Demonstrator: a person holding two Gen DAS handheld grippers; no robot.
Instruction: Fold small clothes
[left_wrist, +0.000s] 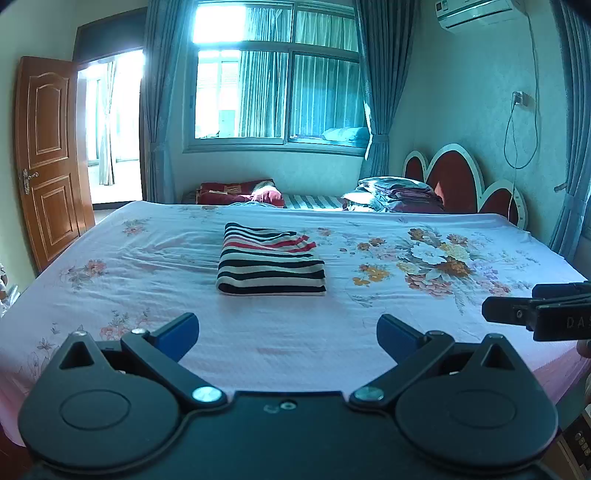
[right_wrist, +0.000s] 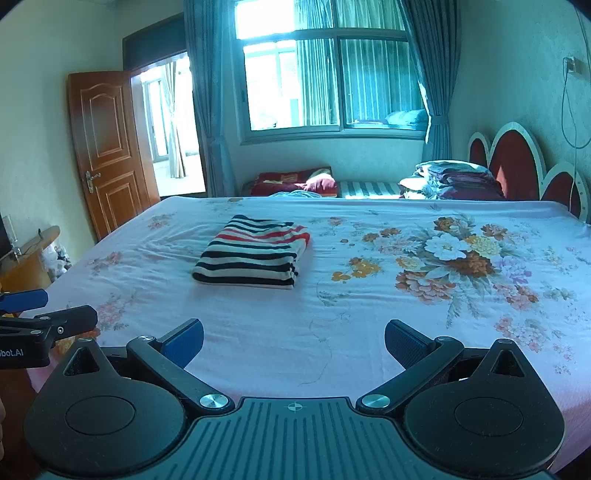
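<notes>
A striped garment (left_wrist: 271, 264) in black, white and red lies folded into a neat rectangle on the floral bed sheet (left_wrist: 147, 266), ahead of both grippers. In the right wrist view the same striped garment (right_wrist: 253, 253) sits left of centre on the bed sheet (right_wrist: 369, 314). My left gripper (left_wrist: 288, 334) hovers over the near part of the bed, open, with nothing between its blue pads. My right gripper (right_wrist: 293, 341) is likewise open and empty, well short of the garment. Each gripper shows at the edge of the other's view: the right one (left_wrist: 539, 312), the left one (right_wrist: 40, 314).
Stacked bedding (left_wrist: 395, 194) and a red headboard (left_wrist: 458, 181) stand at the far right. A red blanket (left_wrist: 236, 192) lies beyond the bed under the window (left_wrist: 273, 92). A wooden door (left_wrist: 50, 158) stands ajar at left. A small shelf (right_wrist: 29, 254) is beside the bed.
</notes>
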